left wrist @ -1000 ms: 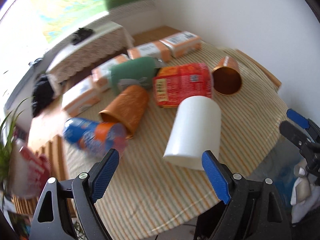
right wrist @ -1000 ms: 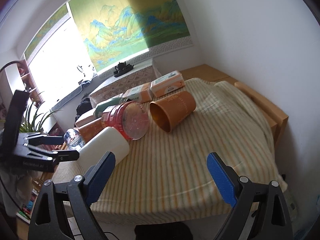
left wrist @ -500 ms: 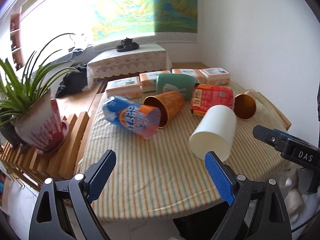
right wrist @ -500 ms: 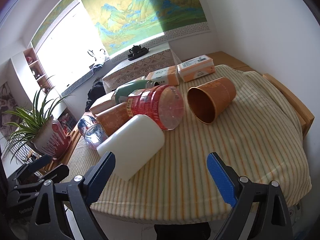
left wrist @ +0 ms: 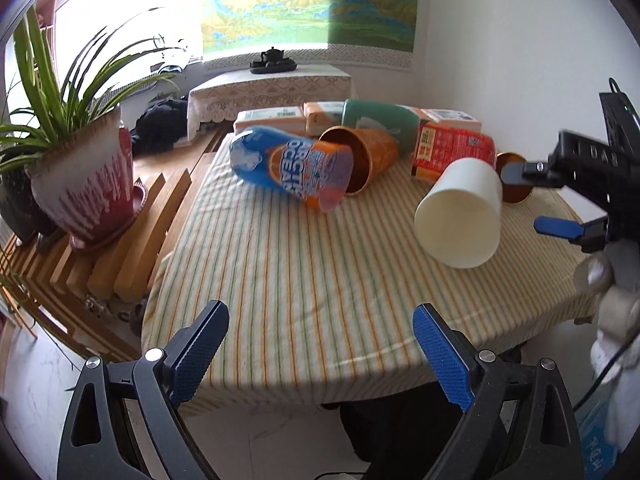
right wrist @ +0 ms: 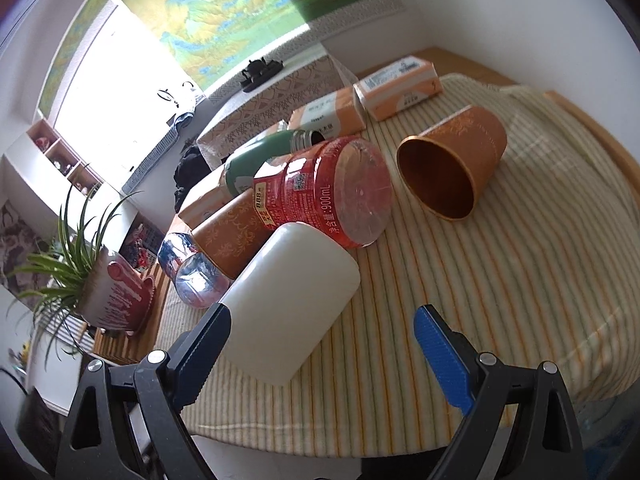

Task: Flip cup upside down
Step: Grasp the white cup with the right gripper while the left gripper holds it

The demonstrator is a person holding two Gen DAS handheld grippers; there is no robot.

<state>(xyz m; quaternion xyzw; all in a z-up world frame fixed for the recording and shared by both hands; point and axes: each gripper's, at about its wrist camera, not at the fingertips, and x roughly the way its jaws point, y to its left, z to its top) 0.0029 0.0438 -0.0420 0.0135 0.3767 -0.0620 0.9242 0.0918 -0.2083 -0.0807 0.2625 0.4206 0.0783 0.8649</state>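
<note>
White cup (right wrist: 290, 304) lies on its side — right gripper (right wrist: 322, 346) and left gripper (left wrist: 320, 346) both spread wide, empty.

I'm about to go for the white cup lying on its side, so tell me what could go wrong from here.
1. The white cup lies on its side on the striped cloth; a nudge from the open right gripper could roll it.
2. The red bottle lies right behind it, so pushing the cup back may disturb the clutter.
3. The cup sits near the table's front edge and might fall off.
</note>
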